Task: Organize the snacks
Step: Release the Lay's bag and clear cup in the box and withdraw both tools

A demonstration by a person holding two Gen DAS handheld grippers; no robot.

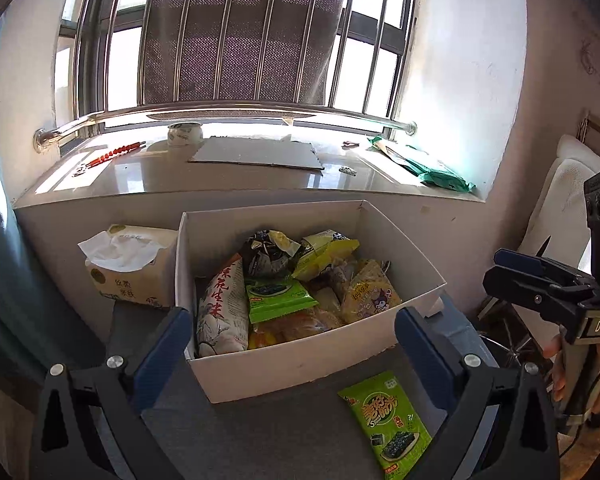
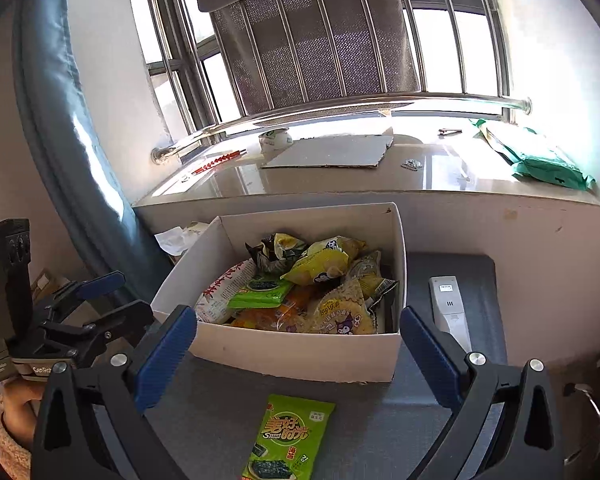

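A white cardboard box (image 1: 284, 364) (image 2: 300, 350) on a grey tabletop holds several snack packets, among them a green seaweed pack (image 1: 278, 298) and a red-and-white peanut bag (image 1: 220, 304). One green seaweed packet (image 1: 388, 420) (image 2: 286, 440) lies on the table in front of the box. My left gripper (image 1: 294, 340) is open and empty, held above the table before the box. My right gripper (image 2: 298, 340) is open and empty, above the loose packet. Each gripper also shows at the edge of the other's view, the right one (image 1: 540, 284) and the left one (image 2: 100, 308).
A tissue pack (image 1: 132, 264) stands left of the box. A white remote (image 2: 450, 308) lies right of it. Behind is a windowsill (image 1: 240, 184) with cardboard (image 1: 256, 154), a tape roll (image 1: 185, 134) and a green bag (image 1: 428, 166). A blue curtain (image 2: 60, 120) hangs at the left.
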